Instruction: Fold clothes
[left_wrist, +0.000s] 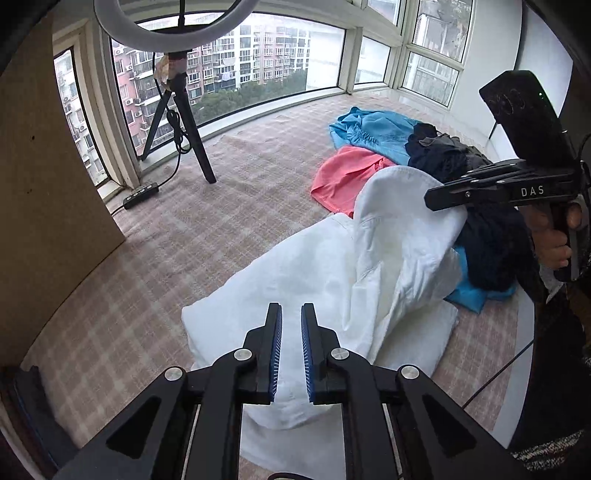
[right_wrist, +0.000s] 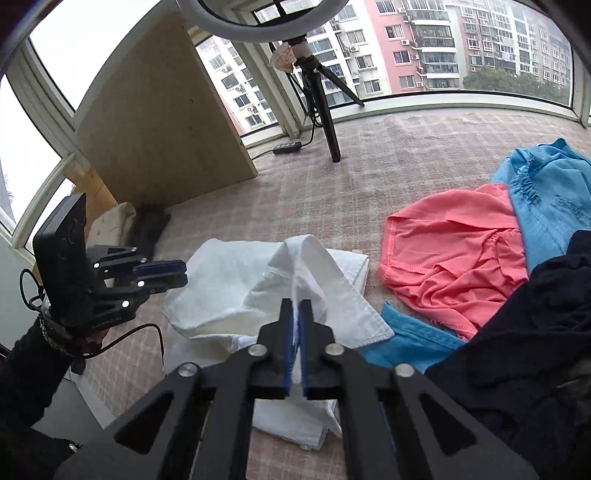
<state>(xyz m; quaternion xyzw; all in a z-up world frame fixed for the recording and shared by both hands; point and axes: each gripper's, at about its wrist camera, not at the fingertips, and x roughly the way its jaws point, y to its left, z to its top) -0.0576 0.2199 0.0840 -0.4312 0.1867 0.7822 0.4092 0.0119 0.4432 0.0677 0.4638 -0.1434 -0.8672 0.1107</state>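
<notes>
White shirt (right_wrist: 258, 295) lies on the checked cover (left_wrist: 155, 258), one edge lifted. Right gripper (right_wrist: 295, 310) pinches that edge, likely to carry the fold over. Left gripper (left_wrist: 291, 314) hovers above, fingers slightly apart, holding nothing. Pink garment (right_wrist: 454, 254) waits just beside. Right gripper body reads "DAS".

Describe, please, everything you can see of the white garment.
The white garment looks like thin woven cotton, creased and half folded on the checked cover. The right tongs are shut on a fold of it and lift that part into a peak; the rest lies flat. The left tongs hover open above its near end. Its far edge lies against the pink garment and overlaps a blue one.
</notes>
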